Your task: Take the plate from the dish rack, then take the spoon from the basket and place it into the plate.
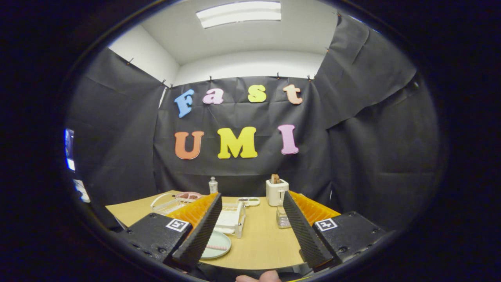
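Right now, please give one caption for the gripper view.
Open tool above table; plate holding spoon beside dish rack.

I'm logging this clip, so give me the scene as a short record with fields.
hand-held gripper: open, fingers apart above the table, holding nothing
pale green round plate: flat on the light wooden table, partly behind one finger
spoon: something pinkish lies on the plate, likely it
white dish rack: beyond the plate
white toaster: far side

Plate (216, 244) on table (262, 243) before dish rack (231, 219); I see spoon (216, 247) on plate, toaster (276, 192) behind; fingers (199, 231) apart.
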Action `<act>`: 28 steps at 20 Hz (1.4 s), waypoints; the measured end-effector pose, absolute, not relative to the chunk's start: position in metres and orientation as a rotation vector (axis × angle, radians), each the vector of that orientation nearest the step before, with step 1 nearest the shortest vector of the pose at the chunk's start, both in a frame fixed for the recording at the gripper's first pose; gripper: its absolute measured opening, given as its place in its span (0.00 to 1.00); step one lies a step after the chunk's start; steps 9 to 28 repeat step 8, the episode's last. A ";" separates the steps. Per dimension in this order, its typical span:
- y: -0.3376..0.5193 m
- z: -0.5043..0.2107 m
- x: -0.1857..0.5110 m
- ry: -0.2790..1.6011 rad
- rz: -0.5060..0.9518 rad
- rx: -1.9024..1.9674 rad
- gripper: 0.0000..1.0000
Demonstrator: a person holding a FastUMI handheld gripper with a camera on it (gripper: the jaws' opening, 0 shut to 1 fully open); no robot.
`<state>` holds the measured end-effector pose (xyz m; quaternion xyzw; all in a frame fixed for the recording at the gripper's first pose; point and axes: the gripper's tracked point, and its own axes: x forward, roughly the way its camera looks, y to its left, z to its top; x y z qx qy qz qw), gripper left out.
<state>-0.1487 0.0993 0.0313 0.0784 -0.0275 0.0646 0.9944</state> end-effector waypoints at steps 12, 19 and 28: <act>0.117 0.030 -0.161 -0.062 0.156 0.158 1.00; 0.117 0.030 -0.161 -0.062 0.156 0.158 1.00; 0.117 0.030 -0.161 -0.062 0.156 0.158 1.00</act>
